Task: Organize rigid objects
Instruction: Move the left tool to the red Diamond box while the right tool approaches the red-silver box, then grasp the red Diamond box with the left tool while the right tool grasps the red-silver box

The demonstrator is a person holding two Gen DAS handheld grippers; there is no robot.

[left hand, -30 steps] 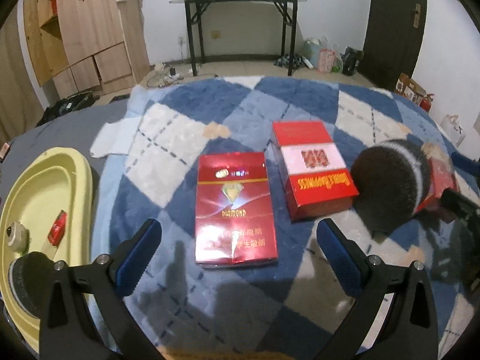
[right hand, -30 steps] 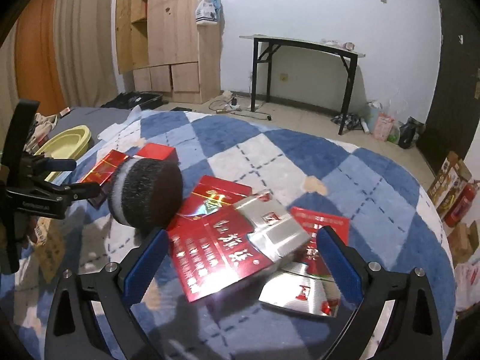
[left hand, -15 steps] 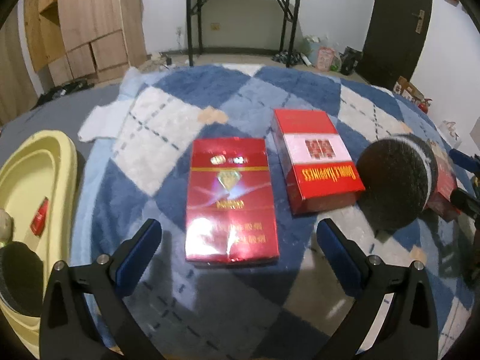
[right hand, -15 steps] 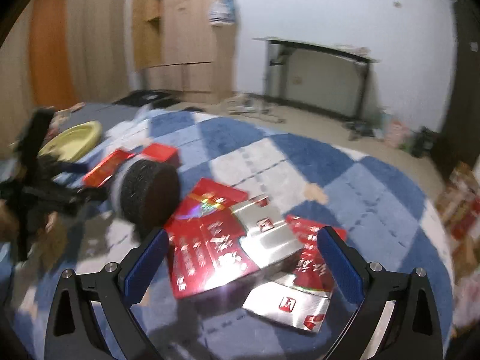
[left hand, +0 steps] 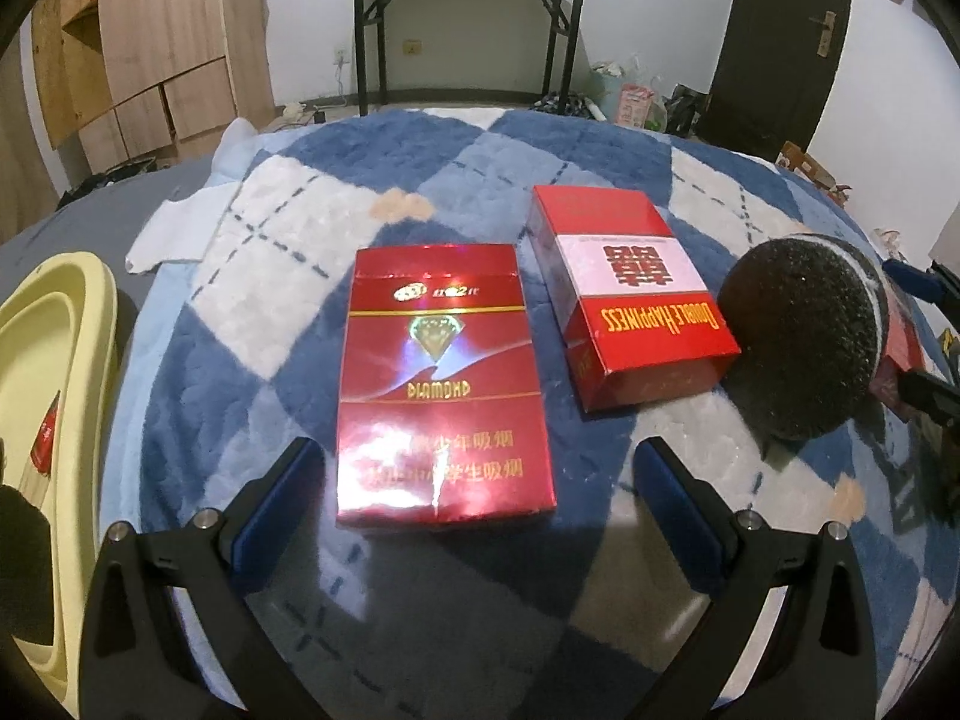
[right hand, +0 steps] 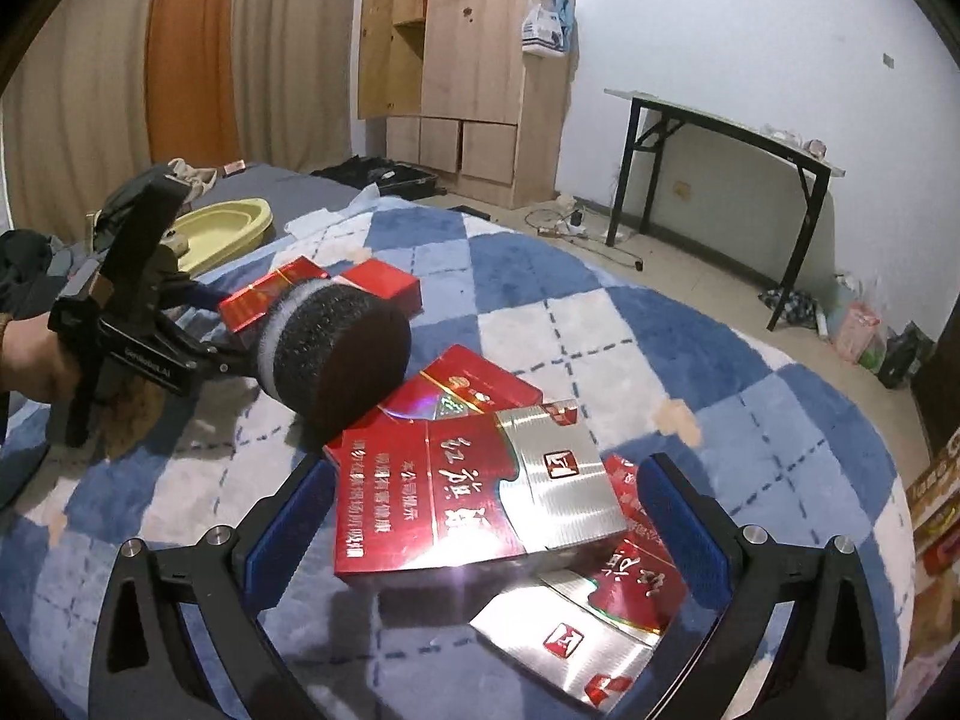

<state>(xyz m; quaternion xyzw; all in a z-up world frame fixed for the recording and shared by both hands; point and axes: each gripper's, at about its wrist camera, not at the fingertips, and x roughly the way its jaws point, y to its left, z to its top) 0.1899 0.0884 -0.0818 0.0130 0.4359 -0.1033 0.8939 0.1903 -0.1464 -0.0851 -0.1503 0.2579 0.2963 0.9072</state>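
A red Diamond box [left hand: 444,384] lies flat on the blue checked blanket [left hand: 288,228]. My left gripper [left hand: 477,468] is open, its fingers on either side of the box's near end. To its right lie a red Double Happiness box [left hand: 630,300] and a black foam cylinder [left hand: 804,336] on its side. In the right wrist view, a red and silver box [right hand: 474,498] rests tilted on another red box [right hand: 474,381] and a second red and silver box [right hand: 600,618]. My right gripper [right hand: 486,504] is open and straddles the top box.
A pale yellow tray [left hand: 54,372] at the left holds a small red item [left hand: 47,441]. A hand holds the left gripper [right hand: 207,324] beyond the foam cylinder [right hand: 336,354]. A black-legged table [right hand: 720,138] and a wooden wardrobe [right hand: 480,72] stand by the far walls.
My left gripper has moved forward, so the Diamond box now reaches between its fingertips. My right gripper has closed in on the tilted red and silver box and turned left.
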